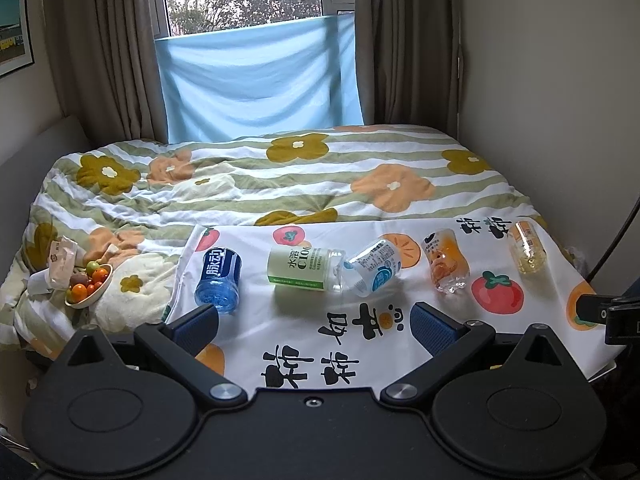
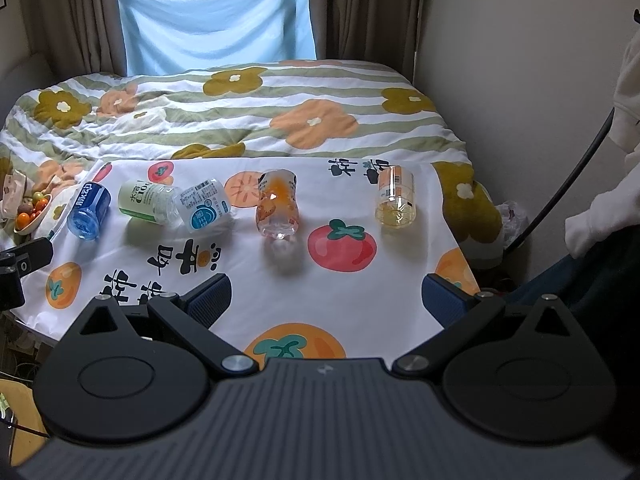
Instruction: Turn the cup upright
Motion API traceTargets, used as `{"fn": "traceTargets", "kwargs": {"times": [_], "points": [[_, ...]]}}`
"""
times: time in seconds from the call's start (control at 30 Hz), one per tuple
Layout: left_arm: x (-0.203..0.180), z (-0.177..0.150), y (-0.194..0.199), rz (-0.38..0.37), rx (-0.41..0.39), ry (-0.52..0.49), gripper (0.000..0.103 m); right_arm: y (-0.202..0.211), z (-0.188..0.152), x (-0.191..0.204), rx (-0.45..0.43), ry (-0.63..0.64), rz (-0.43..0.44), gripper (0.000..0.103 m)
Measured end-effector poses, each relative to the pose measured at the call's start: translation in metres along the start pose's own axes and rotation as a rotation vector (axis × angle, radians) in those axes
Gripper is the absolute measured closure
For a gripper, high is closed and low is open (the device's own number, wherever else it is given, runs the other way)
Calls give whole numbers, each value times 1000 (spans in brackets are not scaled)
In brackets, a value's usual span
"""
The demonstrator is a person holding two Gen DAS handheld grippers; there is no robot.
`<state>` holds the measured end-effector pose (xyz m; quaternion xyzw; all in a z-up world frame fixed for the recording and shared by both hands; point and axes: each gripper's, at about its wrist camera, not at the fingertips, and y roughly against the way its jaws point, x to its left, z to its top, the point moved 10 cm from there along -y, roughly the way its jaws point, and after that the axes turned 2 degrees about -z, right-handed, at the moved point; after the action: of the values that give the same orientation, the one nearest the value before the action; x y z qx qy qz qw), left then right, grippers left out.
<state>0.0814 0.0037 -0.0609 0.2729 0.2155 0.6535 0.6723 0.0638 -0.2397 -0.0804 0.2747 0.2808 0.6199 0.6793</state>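
Cups made from cut-down drink bottles, five in all, lie on their sides in a row across the fruit-print cloth (image 2: pixel 360 292) spread on the bed's near end. From your left: a blue cup (image 1: pixel 218 276) printed 脉动; a pale green one (image 1: pixel 302 268) reading 水溶 C100; a clear cup with a blue-and-white label (image 1: pixel 372 268) whose small print is too fine to read, touching the green one; an orange-label cup (image 1: pixel 446 262); and a pale yellow cup (image 1: pixel 527 246) farthest right. Your left gripper (image 1: pixel 316 326) hangs low before the row, jaws wide and holding nothing, aimed between the blue and clear cups. Your right gripper (image 2: pixel 326 300) is likewise spread wide and holds nothing, well short of the orange-label cup. One bowl of small tomatoes (image 1: pixel 89 282) sits on the flowered quilt (image 1: pixel 280 176), left of the cloth.
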Motion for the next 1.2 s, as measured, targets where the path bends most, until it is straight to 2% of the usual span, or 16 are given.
{"fn": "traceTargets", "kwargs": {"times": [1.03,1.2], "points": [[5,-1,-6,9,0,13,0,-4,1,1,7,1,1,0],[5,-4,-9,22,25,22,0,-20,6,-4,35,-4,8,0]]}}
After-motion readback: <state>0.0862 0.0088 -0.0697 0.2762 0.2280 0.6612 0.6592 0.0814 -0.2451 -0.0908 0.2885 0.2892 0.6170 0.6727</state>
